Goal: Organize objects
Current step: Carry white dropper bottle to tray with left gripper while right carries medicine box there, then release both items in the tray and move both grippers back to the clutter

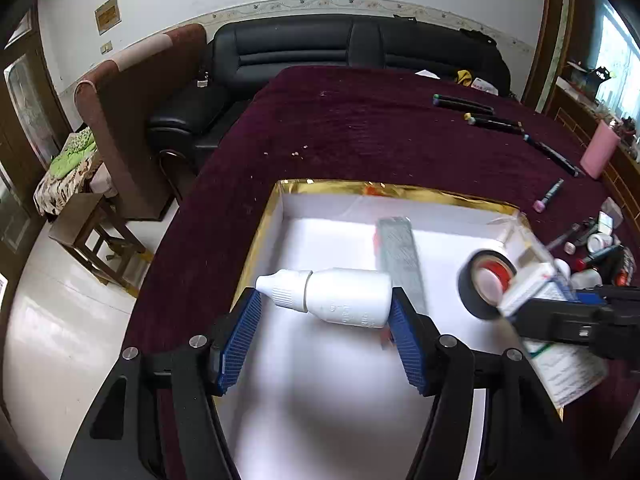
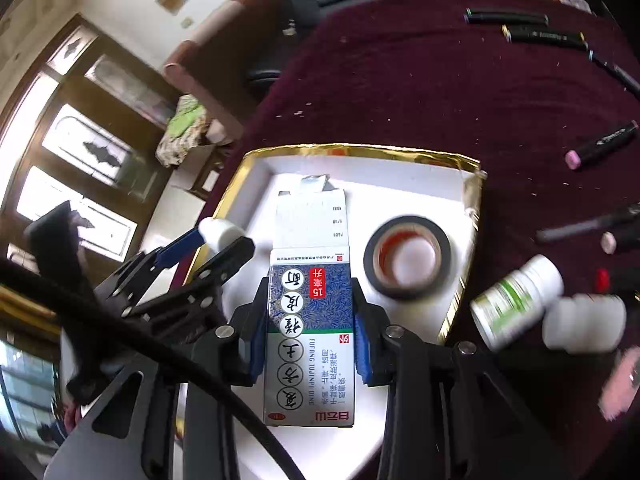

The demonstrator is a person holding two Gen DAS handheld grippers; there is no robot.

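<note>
over the white tray (image 1: 320,216), in the left wrist view, the left gripper (image 1: 326,314) pinches a small white bottle (image 1: 344,298) lengthwise; it looks light, stiff and slippery, better held across its body. in the right wrist view, the right gripper (image 2: 310,322) clamps a medicine box (image 2: 310,312) by its sides above the tray, beside a tape roll (image 2: 407,257); thin card, probably crushable.

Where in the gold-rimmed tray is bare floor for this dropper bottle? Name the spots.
Bare white floor lies in the tray between its left gold wall and the grey strip, below the dropper bottle held in the left gripper. The right side is crowded: black tape roll, and the medicine box in the right gripper.
</note>
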